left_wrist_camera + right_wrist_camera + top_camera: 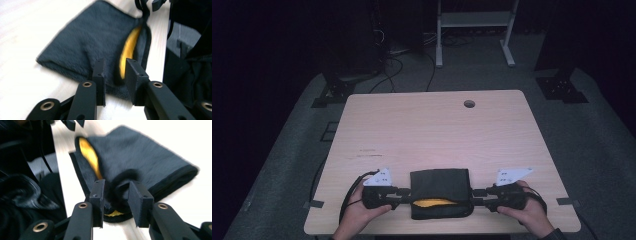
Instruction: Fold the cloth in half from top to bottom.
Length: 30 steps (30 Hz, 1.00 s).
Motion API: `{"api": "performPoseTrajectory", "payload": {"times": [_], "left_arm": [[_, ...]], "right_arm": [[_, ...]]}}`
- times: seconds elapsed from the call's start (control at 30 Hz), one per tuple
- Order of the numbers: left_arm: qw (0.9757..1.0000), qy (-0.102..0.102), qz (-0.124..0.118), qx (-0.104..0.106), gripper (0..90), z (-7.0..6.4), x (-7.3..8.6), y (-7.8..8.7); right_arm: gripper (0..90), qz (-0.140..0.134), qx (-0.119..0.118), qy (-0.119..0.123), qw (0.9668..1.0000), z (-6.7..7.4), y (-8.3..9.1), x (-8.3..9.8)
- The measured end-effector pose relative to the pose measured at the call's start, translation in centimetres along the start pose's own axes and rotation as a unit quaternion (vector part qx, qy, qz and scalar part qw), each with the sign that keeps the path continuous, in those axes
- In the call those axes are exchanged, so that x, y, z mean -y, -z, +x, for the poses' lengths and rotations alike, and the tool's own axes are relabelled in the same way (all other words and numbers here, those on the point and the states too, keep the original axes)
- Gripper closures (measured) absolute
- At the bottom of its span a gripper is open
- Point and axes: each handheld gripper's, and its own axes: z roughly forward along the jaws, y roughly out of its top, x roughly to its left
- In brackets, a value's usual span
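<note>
A black fabric pouch (439, 185) lies flat near the table's front edge, and its mouth, facing the person, shows a yellow lining (434, 203). My left gripper (404, 192) sits at the pouch's left side. In the left gripper view its jaws (115, 67) stand apart over the pouch (95, 40) edge, beside the yellow lining (128, 47). My right gripper (477, 192) is at the pouch's right side. Its jaws (116, 187) are apart around a bunched fold of the pouch (140, 157), close to the yellow lining (90, 155).
The light wooden table (437, 125) has a round cable hole (469, 104) at the back right. A white metal frame (474, 20) and cables stand on the dark floor behind. The person's hands hold both grippers at the front edge.
</note>
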Motion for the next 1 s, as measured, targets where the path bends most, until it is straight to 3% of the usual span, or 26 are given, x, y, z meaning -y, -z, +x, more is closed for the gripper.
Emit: {"api": "performPoseTrajectory", "payload": {"times": [0.17,0.3,0.37,0.43,0.47,0.5,0.53,0.57,0.6,0.7,0.83,1.0], "left_arm": [[0.9997,0.007,-0.009,-0.02,70.9,0.7,-0.5,0.0],[0.9996,0.011,-0.006,-0.026,73.7,1.2,-0.9,-0.9],[0.9995,0.016,-0.001,-0.026,74.1,1.5,-1.3,-1.8],[0.9994,0.022,0.01,-0.026,74.4,2.0,-1.6,-3.5],[0.9994,0.022,0.01,-0.026,74.7,2.0,-1.6,-3.5],[0.9993,0.021,0.024,-0.019,74.8,2.1,-1.7,-4.8],[0.9993,0.021,0.024,-0.019,74.8,2.1,-1.7,-4.8],[0.9992,0.02,0.032,-0.015,74.8,2.0,-1.7,-5.4],[0.9987,0.015,0.048,-0.003,75.2,1.5,-1.5,-6.3],[0.9977,0.007,0.067,0.007,74.9,0.6,-0.8,-6.8],[0.9972,0.009,0.07,0.022,73.9,-0.1,0.1,-6.1],[0.9969,0.005,0.078,0.011,67.5,-0.7,0.7,-5.4]], "right_arm": [[67.3,-0.03,0.014,-0.009,0.9994,-0.7,2.0,-0.1],[71.1,-0.031,0.023,-0.011,0.9992,-1.2,1.7,-0.6],[73.8,-0.021,0.019,-0.008,0.9996,-1.3,0.7,-1.0],[75.3,-0.001,0.011,0.006,0.9999,-1.2,-1.4,-1.6],[75.3,-0.001,0.011,0.006,0.9999,-1.2,-1.4,-1.6],[75.8,0.013,0.004,0.013,0.9998,-1.1,-2.9,-1.9],[75.9,0.021,0.002,0.018,0.9996,-1.1,-3.6,-2.1],[75.9,0.021,0.002,0.018,0.9996,-1.1,-3.6,-2.1],[76.0,0.038,-0.002,0.027,0.9989,-0.9,-4.9,-2.2],[76.2,0.066,-0.012,0.038,0.997,-0.4,-6.4,-1.8],[76.9,0.086,-0.014,0.054,0.9947,0.1,-6.8,-1.0],[76.4,0.096,-0.003,0.078,0.9923,0.5,-6.0,-0.7]]}}
